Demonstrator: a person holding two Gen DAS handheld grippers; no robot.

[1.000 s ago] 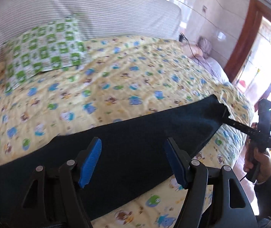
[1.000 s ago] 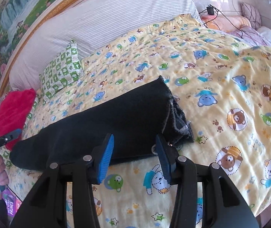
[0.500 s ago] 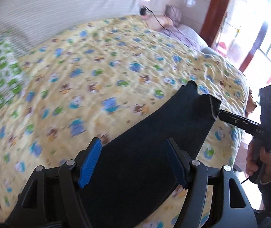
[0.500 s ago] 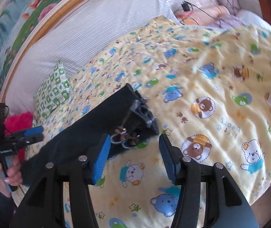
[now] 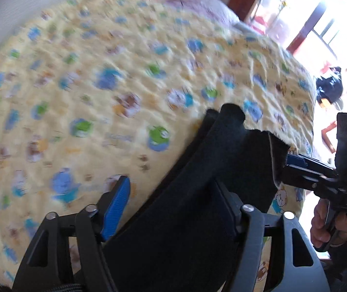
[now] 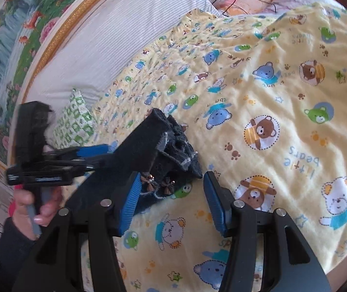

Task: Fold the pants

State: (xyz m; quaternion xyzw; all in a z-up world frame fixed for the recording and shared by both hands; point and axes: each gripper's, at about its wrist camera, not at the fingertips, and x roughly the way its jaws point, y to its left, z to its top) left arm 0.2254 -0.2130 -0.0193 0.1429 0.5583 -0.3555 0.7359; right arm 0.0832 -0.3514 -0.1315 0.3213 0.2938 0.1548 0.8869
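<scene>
Left wrist view, much motion blur
- Pants (image 5: 234, 150): dark, long band running from bottom centre up to the right, over yellow bear-print blanket (image 5: 100, 73); far end bunched and raised near the bed's right edge
- Left gripper (image 5: 173, 185): spread wide, not pinching; blue left pad (image 5: 116, 206) bare over the blanket, cloth lying across the gap and covering the right finger
- Right gripper (image 5: 289, 168): seen side-on, tips touching the frayed edge of the pants' far end; finger spacing not readable from this angle; right hand (image 5: 324, 226) around the grip below

Right wrist view, sharper
- Right gripper (image 6: 172, 177): wide apart, nothing between the pads; left pad (image 6: 129, 202) just beside the pants (image 6: 144, 143), right pad over bare blanket (image 6: 270, 97)
- Waist end of the pants crumpled just ahead of the fingers, small brown trims showing; part of the cloth lifted off the bed
- Left gripper (image 6: 95, 158): comes in from the left, tips buried in the dark cloth; left hand (image 6: 37, 209) on its handle
- Behind: green checked pillow (image 6: 73, 121), striped headboard cushion (image 6: 124, 36), gilt-framed painting (image 6: 15, 36)
</scene>
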